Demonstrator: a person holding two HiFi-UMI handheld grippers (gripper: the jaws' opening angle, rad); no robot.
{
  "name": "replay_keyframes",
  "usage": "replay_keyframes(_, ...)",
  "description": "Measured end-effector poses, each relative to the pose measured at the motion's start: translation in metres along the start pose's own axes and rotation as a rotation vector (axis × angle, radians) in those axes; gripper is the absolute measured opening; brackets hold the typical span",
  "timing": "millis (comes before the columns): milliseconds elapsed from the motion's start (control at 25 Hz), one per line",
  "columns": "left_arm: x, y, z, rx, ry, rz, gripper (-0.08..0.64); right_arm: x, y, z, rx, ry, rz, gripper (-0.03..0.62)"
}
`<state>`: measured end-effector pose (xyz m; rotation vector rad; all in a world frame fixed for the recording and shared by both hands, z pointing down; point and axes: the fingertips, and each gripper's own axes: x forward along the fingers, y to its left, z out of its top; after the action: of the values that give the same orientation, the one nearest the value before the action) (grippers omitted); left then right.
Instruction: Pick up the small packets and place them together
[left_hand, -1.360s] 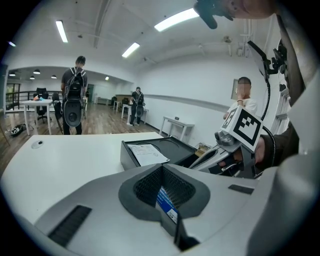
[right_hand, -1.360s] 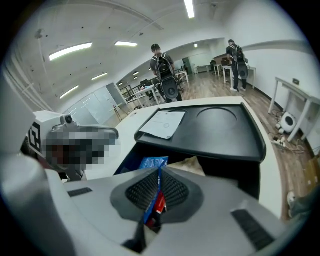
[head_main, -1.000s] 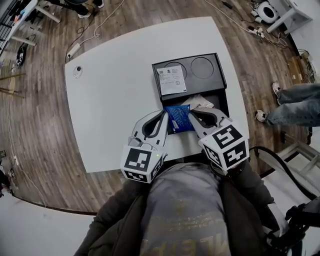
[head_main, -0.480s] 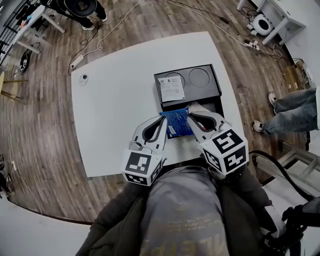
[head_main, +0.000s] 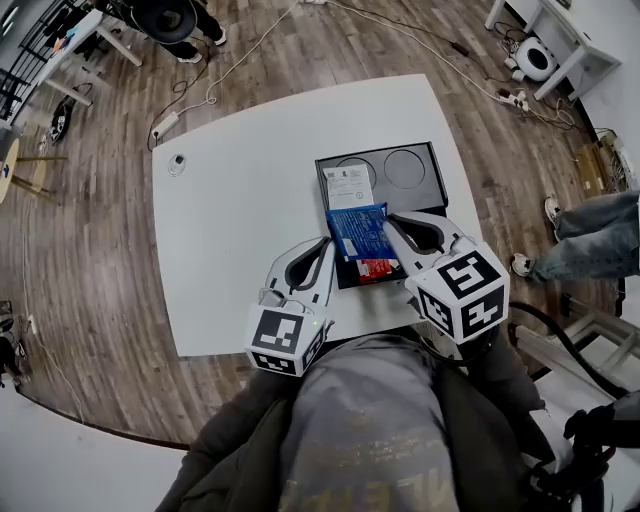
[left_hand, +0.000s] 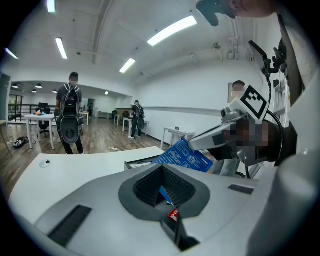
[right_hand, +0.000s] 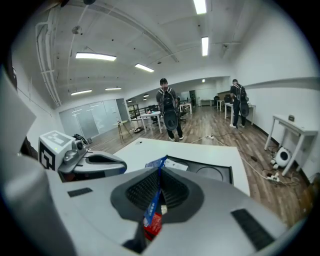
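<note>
My right gripper (head_main: 388, 222) is shut on a blue packet (head_main: 358, 231) with a red end (head_main: 378, 268), held in the air over the near part of the black tray (head_main: 432, 184). In the right gripper view the blue packet (right_hand: 152, 206) stands edge-on between the jaws. A white printed packet (head_main: 348, 186) lies in the tray's far left recess. My left gripper (head_main: 325, 244) hovers just left of the blue packet, jaws together with nothing in them. In the left gripper view the blue packet (left_hand: 186, 156) hangs to the right of the left gripper (left_hand: 161, 167).
The tray rests on a white table (head_main: 240, 220), right of centre, with two round recesses (head_main: 405, 168) at its far end. A small round object (head_main: 177, 160) sits near the table's far left corner. A person's legs (head_main: 590, 240) stand beyond the right edge. Other people stand further off.
The right gripper has risen and moved away from me with the blue packet, which now hangs over the tray. The left gripper has barely moved.
</note>
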<state>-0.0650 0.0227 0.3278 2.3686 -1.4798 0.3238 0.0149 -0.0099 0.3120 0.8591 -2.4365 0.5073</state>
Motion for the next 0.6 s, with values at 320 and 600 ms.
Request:
replay_keyframes(320, 0.011, 0.018, -0.003, -0.022, 0.038, 0.038, 0.002, 0.015, -0.053, 0.029, 0.049, -0.039, -0.053, 0.017)
replay_keyframes(600, 0.035, 0.035, -0.017, -0.063, 0.117, 0.052, 0.002, 0.052, -0.099, 0.016, 0.120, 0.018, -0.088, 0.017)
